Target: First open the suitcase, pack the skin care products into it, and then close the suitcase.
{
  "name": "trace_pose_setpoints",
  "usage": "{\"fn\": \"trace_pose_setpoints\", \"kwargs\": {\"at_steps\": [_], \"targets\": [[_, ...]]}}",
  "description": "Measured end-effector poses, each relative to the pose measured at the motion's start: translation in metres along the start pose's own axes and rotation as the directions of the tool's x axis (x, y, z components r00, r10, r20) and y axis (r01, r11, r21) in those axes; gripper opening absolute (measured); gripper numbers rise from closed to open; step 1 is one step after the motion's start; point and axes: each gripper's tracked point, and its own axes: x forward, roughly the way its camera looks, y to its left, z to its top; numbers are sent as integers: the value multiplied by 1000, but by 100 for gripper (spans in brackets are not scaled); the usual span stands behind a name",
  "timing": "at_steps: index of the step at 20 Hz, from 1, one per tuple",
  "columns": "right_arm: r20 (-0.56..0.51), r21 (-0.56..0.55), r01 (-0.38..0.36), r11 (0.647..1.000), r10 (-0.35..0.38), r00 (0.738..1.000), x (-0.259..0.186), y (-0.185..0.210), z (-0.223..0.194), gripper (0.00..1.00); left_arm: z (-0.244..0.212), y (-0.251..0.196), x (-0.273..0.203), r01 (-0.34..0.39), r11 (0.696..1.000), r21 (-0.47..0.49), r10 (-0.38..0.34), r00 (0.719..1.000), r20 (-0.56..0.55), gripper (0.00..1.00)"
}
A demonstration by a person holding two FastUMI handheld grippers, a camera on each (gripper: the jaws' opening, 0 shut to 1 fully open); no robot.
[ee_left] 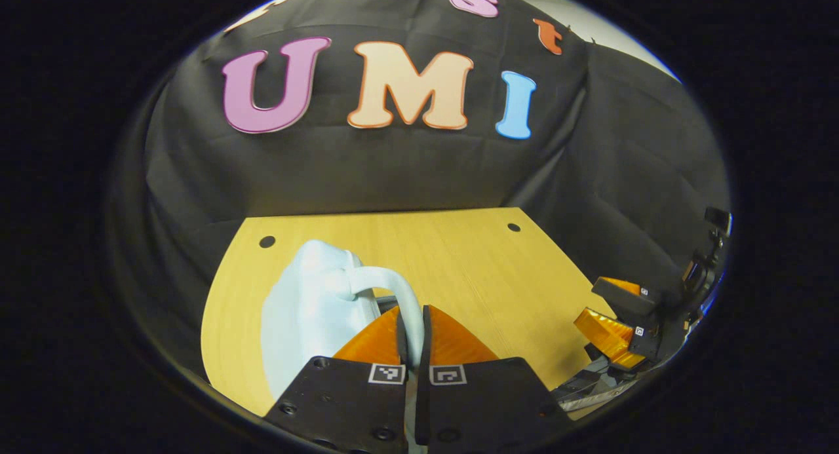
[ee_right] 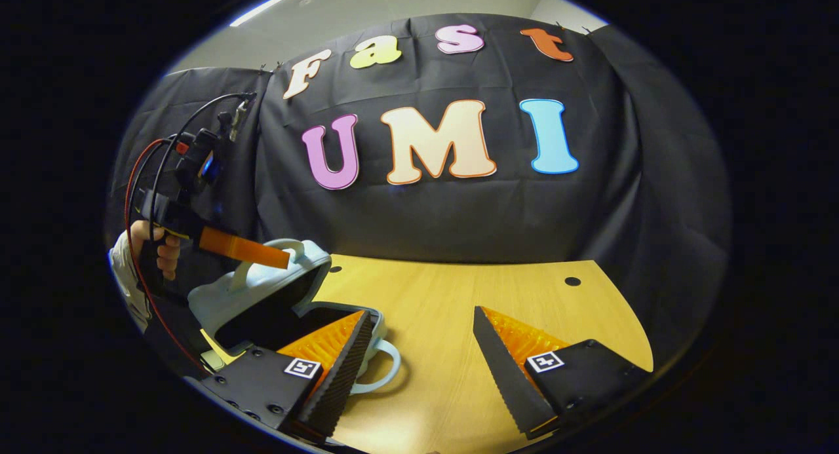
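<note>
Left gripper (ee_left: 411, 333) clamps the lid handle (ee_left: 393, 290) of the suitcase (ee_right: 262, 297), half-open at the worktop (ee_right: 459, 323) edge. Right gripper (ee_right: 419, 356) spread wide, empty. Risk: the handle may slip, dropping the lid shut.

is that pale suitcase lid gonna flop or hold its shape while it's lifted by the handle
Likely holds: the suitcase lid looks like a moulded hard shell, propped partly open without sagging. The left gripper pinches only its thin handle, so it may swing or slip.
</note>
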Motion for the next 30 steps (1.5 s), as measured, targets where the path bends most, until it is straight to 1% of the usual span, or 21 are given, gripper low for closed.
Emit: {"fn": "trace_pose_setpoints", "kwargs": {"at_steps": [4, 8, 11, 14, 16, 18, 20, 21, 22, 24, 25, 26, 27, 28, 29, 30], "targets": [[7, 5, 34, 999, -34, 999, -6, -21, 4, 98, -24, -29, 28, 28, 999, 19, -27, 997, -69, 0], [7, 1, 56, 998, -56, 998, -11, -37, 4, 98, -47, -46, 54, 46, 998, 34, -42, 993, -112, 0], [0, -5, 68, 998, -68, 998, -15, -46, 2, 98, -70, -55, 67, 58, 998, 23, -54, 989, -137, 0], [-8, -15, 77, 997, -77, 997, -19, -53, -1, 98, -89, -56, 82, 53, 998, 17, -49, 984, -170, 0], [-10, -21, 86, 996, -86, 996, -22, -59, 0, 98, -96, -59, 86, 45, 999, 13, -42, 981, -187, 1], [-3, -25, 97, 995, -97, 995, -24, -60, 5, 98, -98, -65, 87, 56, 998, 5, -54, 980, -193, 4], [6, -22, 105, 994, -105, 994, -25, -67, 4, 98, -92, -74, 83, 76, 997, -33, -80, 980, -183, 14], [9, -18, 108, 994, -108, 994, -24, -72, 5, 98, -79, -80, 81, 81, 996, -44, -86, 987, -139, 31], [14, -15, 107, 994, -107, 994, -23, -71, 9, 98, -67, -82, 78, 81, 996, -39, -85, 992, -99, 33], [27, -9, 105, 994, -104, 994, -21, -68, 17, 98, -39, -83, 66, 62, 998, -25, -62, 998, 6, 53], [40, -7, 103, 995, -103, 994, -19, -67, 22, 98, -22, -81, 59, 47, 999, -18, -45, 997, 68, 62], [56, -4, 103, 995, -102, 993, -19, -65, 29, 98, -3, -81, 52, 28, 1000, -11, -26, 990, 139, 63], [78, 3, 101, 995, -101, 992, -18, -64, 39, 98, 17, -81, 45, 6, 1000, -1, -6, 977, 214, 67], [105, 14, 99, 995, -100, 989, -19, -61, 51, 98, 34, -78, 34, -19, 1000, 3, 17, 957, 289, 70], [133, 24, 98, 995, -101, 986, -18, -59, 63, 98, 53, -74, 20, -49, 999, 12, 41, 933, 358, 77], [161, 33, 98, 995, -103, 982, -17, -58, 75, 98, 70, -70, 8, -85, 996, 13, 72, 904, 421, 80]]}}
